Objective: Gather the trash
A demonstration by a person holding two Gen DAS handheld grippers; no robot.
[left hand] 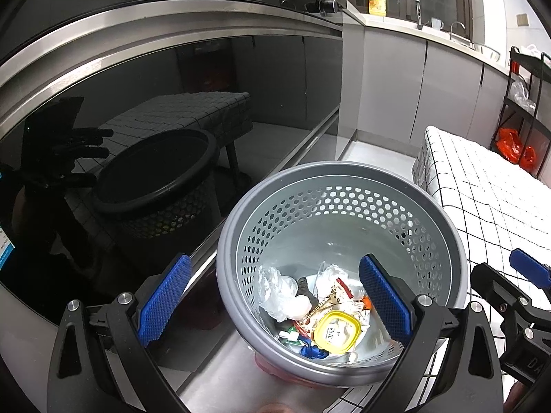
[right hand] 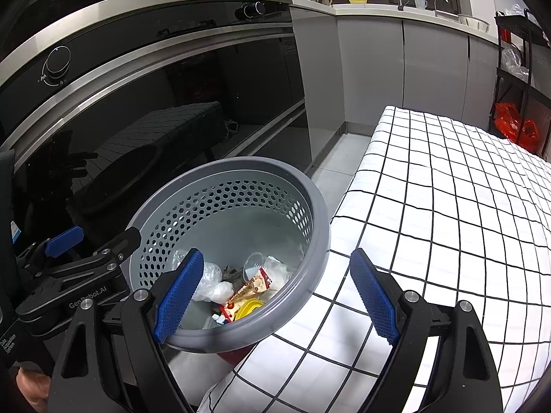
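Left wrist view looks down into a grey perforated bin point(left hand: 344, 213) which stands on the floor between the dark oven front point(left hand: 172, 103) and a table with a checked cloth point(left hand: 482, 192). At the bottom of the bin lies mixed trash point(left hand: 320, 309): crumpled clear plastic, wrappers, a yellow lid point(left hand: 336, 332). So I judge the collecting is mostly done, because the part of the cloth which the right wrist view shows carries no trash; whether more remains elsewhere, I cannot tell. The left gripper point(left hand: 275, 306) hangs over the bin with its blue pads wide apart and nothing between them, its right pad at about 5 o'clock of the opening. The right gripper point(right hand: 275, 296) is also spread and holds nothing; it sits over the bin rim at 4 o'clock, one pad above the bin, the other above the cloth.
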